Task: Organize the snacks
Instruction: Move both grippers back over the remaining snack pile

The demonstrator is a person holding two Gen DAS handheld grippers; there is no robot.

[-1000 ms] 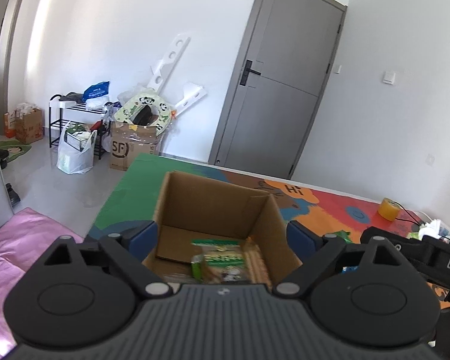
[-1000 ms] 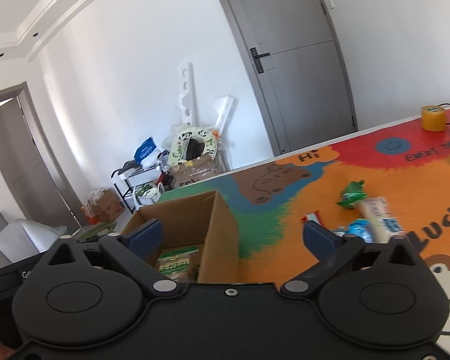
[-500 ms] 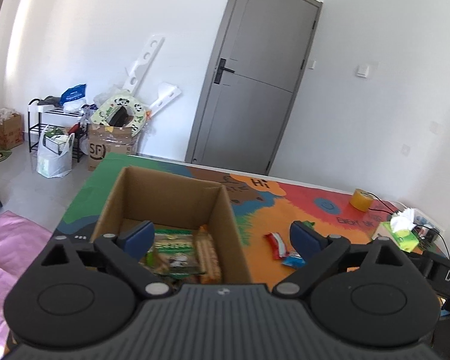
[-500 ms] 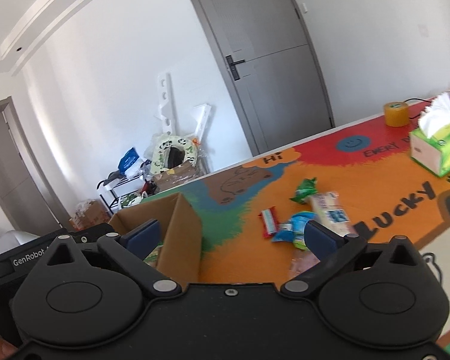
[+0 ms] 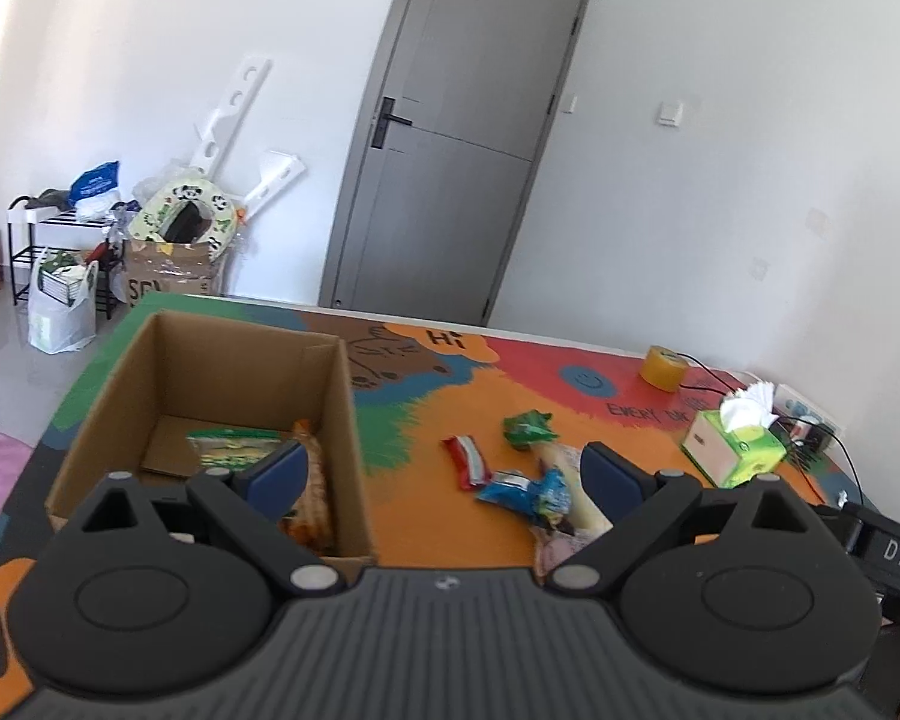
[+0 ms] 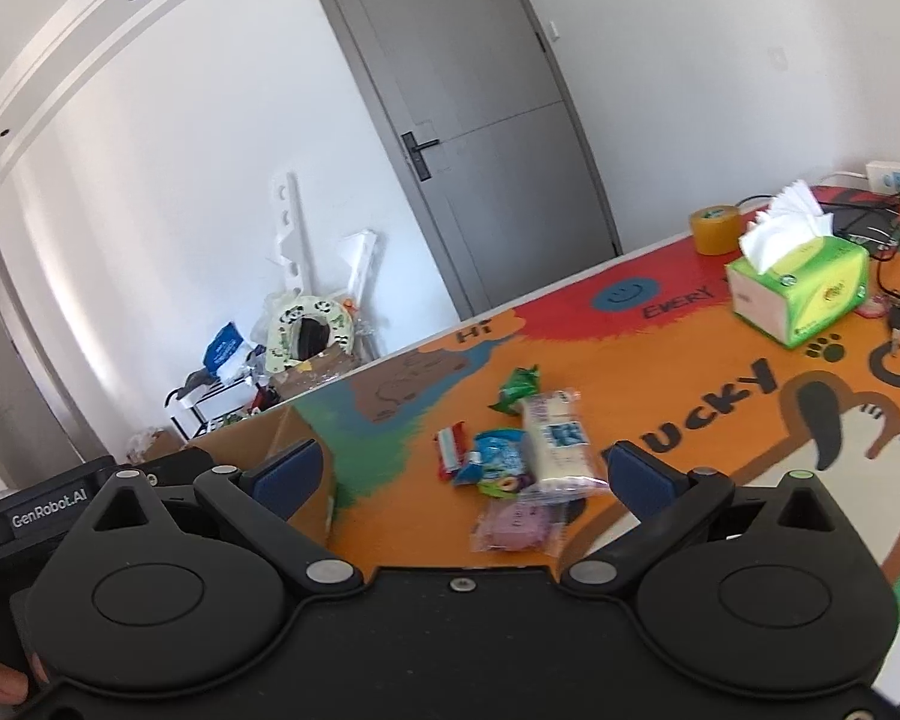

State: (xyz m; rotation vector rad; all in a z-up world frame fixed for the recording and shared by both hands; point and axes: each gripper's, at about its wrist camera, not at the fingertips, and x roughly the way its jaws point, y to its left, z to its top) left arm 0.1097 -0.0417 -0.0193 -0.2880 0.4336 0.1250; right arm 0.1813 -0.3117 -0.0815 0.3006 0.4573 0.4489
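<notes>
An open cardboard box [image 5: 342,420] stands on the colourful mat [image 5: 414,516] at the left, with a green snack pack [image 5: 228,447] and an orange pack [image 5: 315,480] inside. Loose snacks lie right of it: a red-white bar [image 5: 467,461], a green packet [image 5: 528,427], a blue packet [image 5: 525,489], a white pack [image 6: 555,441] and a pink pack [image 6: 516,528]. My left gripper [image 5: 444,471] is open and empty, between box and snacks. My right gripper [image 6: 468,474] is open and empty, just before the snack pile; the box corner [image 6: 306,438] shows at its left.
A green tissue box [image 6: 801,294] and a yellow tape roll [image 6: 716,231] stand at the far right, with cables and keys [image 6: 897,300] behind. The other gripper's body [image 5: 894,558] is at the right. Beyond the table are a grey door [image 5: 450,150] and floor clutter [image 5: 168,246].
Both grippers have swung right, away from the box. The loose snacks have come into view between their open fingers. Both stayed open and empty.
</notes>
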